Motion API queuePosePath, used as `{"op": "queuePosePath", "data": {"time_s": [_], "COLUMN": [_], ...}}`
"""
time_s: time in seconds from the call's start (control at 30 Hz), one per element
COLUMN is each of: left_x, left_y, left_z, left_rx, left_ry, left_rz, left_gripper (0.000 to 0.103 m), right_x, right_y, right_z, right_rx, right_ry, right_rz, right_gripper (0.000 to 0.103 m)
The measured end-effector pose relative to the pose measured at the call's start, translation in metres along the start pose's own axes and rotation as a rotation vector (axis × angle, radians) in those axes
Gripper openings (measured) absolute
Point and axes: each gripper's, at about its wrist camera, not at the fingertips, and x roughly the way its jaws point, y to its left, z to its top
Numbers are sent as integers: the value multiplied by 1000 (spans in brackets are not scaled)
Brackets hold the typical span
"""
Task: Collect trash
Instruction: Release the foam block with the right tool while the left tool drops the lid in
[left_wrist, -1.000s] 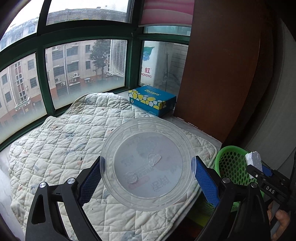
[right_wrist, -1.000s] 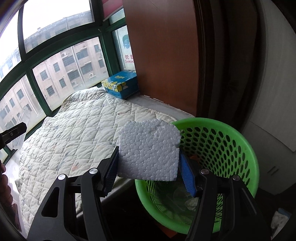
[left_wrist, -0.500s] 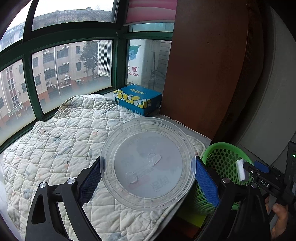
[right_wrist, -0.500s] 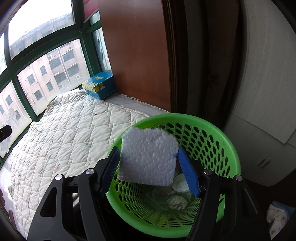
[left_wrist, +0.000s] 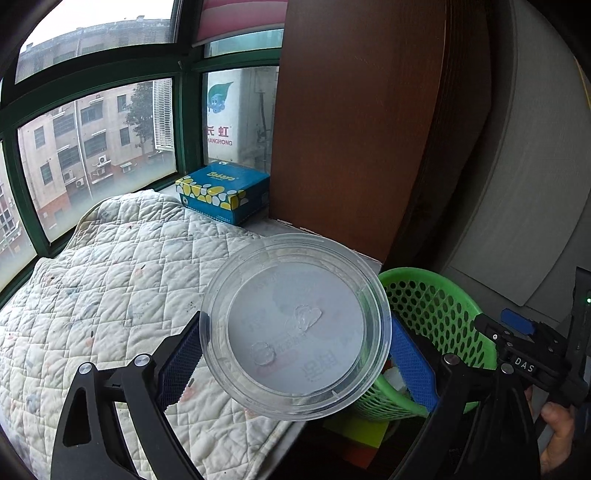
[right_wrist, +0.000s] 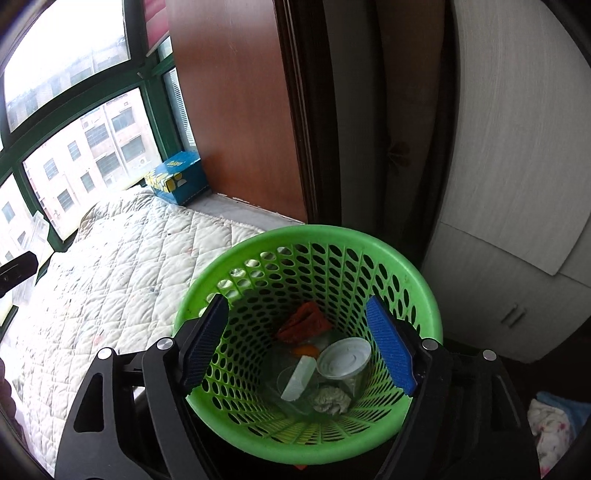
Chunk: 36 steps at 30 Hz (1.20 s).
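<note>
Left gripper (left_wrist: 295, 363) is clamping one round clear plastic lid (left_wrist: 295, 326) by its rim, over the quilt's edge just beside the green perforated plastic basket (left_wrist: 436, 291); printing is showing through the lid but may be mirrored, so I cannot read it. "DAS" is showing on the right gripper (right_wrist: 299, 345), which is hovering spread and empty above the basket. One white foam slab (right_wrist: 299, 376) is lying inside among one white cup and other scraps.

"DAS" – right claw (left_wrist: 524, 363) | "CHANGHONG" – window sign (left_wrist: 220, 137)
</note>
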Motion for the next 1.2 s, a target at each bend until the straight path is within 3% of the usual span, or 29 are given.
{"op": "queuePosePath", "data": {"time_s": [0.8,1.2], "left_x": [64,84], "left_y": [-91,-120], "left_z": [3,-3], "left_rx": [104,149], "left_ry": [103,152], "left_rz": [-192,-226], "left_gripper": [90,92], "right_x": [-39,-44], "right_y": [-42,-55], "right_z": [-6,-10], "right_rx": [79,110], "right_ry": [-89,-88], "right_rz": [-35,-44], "right_gripper": [87,87]}}
